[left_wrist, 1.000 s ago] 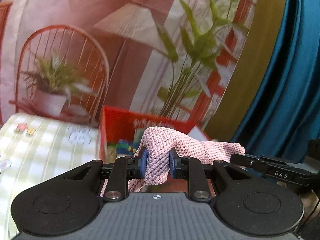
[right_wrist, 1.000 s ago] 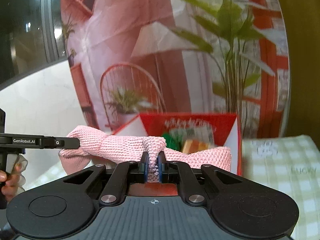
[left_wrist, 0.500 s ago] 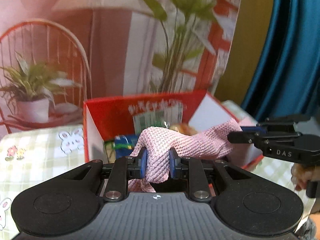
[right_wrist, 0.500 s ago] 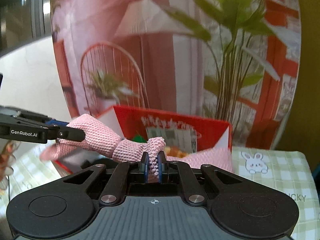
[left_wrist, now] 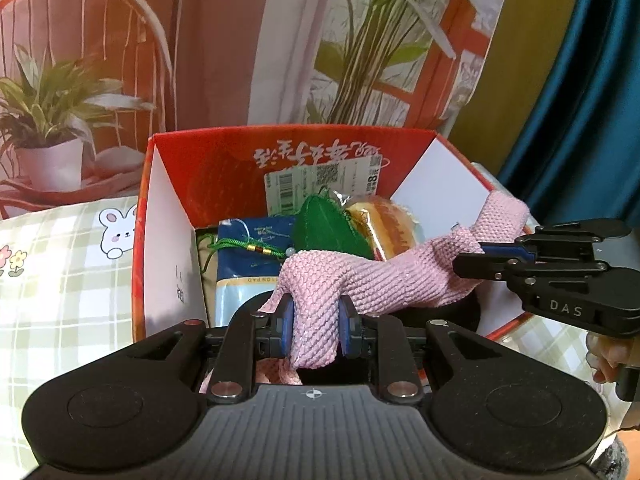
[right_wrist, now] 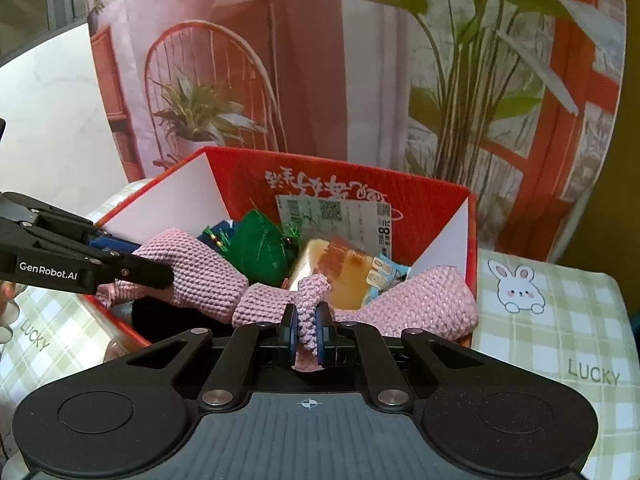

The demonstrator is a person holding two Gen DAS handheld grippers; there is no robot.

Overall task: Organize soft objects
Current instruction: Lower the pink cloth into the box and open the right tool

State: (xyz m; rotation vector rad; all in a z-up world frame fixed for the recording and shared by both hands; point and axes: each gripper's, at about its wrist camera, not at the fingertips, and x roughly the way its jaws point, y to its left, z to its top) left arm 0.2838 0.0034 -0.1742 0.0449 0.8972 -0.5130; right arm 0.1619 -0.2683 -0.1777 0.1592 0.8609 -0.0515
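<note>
Backdrop: printed chair-and-plant curtain behind a checked worktop (right_wrist: 560, 320).
Box: red box (left_wrist: 208, 168), already holding a green pouch (left_wrist: 328, 224) and packets.
Cloth: pink knitted cloth (left_wrist: 360, 276) stretched just above the box opening.
Left hand-held gripper (left_wrist: 316, 330): clamped on one bunched end.
Right hand-held gripper (right_wrist: 306, 334): pinched tight on a thin fold.
Risk: thin fold may slip free; the loose end (right_wrist: 432, 304) over the rim may spill outside.

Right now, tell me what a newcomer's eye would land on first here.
The pink knitted cloth, stretched between the left tool and the right tool, both clamped on it. Just behind it stands the open red box, already holding a green pouch and snack packets.
</note>
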